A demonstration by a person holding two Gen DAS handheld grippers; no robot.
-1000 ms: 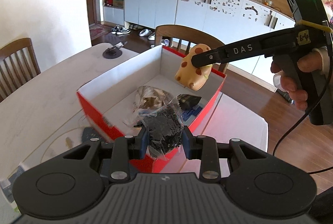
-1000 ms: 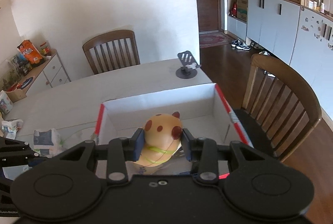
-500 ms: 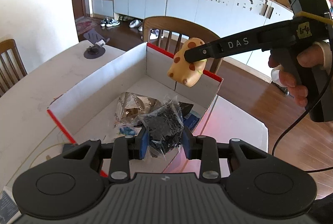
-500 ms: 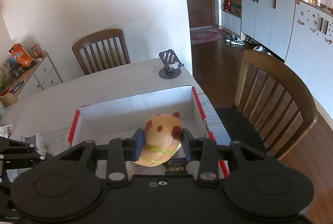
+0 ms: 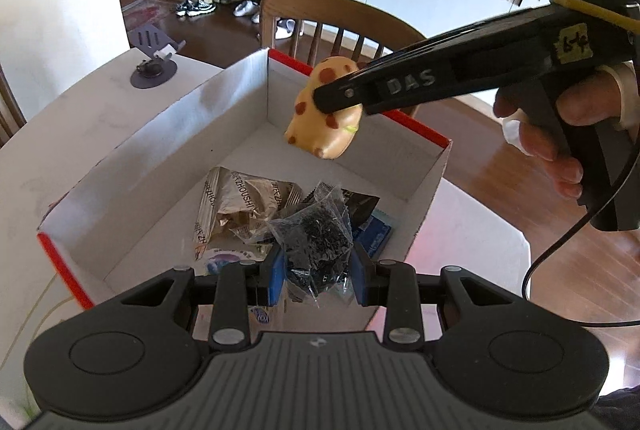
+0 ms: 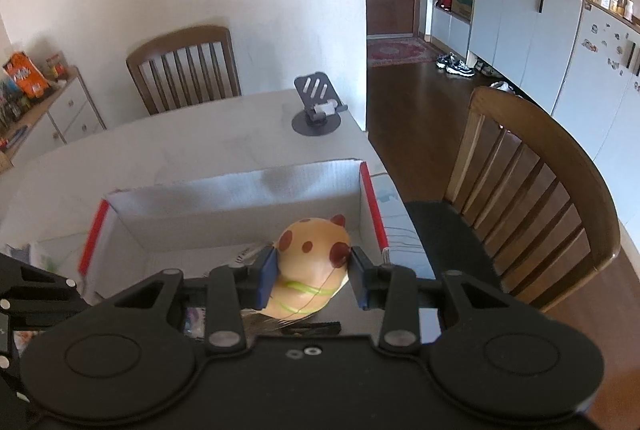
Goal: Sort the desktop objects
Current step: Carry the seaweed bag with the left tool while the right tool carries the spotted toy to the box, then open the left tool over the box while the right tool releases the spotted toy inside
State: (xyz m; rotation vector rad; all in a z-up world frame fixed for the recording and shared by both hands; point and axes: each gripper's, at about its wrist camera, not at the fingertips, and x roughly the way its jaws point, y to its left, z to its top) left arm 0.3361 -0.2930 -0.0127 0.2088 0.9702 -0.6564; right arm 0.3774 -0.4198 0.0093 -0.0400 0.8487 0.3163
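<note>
A red-edged white cardboard box (image 5: 168, 134) stands on the table, also in the right wrist view (image 6: 240, 198). My left gripper (image 5: 318, 272) is shut on a clear bag of black bits (image 5: 316, 242), held over the box's near part. My right gripper (image 6: 312, 276) is shut on a yellow toy with brown spots (image 6: 312, 254), held above the box's far side; it also shows in the left wrist view (image 5: 324, 126). Crumpled wrappers (image 5: 240, 202) and a blue packet (image 5: 378, 230) lie in the box.
A dark phone stand (image 6: 318, 110) sits on the white table (image 6: 120, 158) beyond the box. Wooden chairs stand at the far side (image 6: 184, 66) and at the right (image 6: 532, 182). Packets (image 6: 24, 254) lie on the table left of the box.
Both grippers have moved further over the box with their loads. The toy now hangs lower, nearer the box's far wall. The bag is over the box's inside.
</note>
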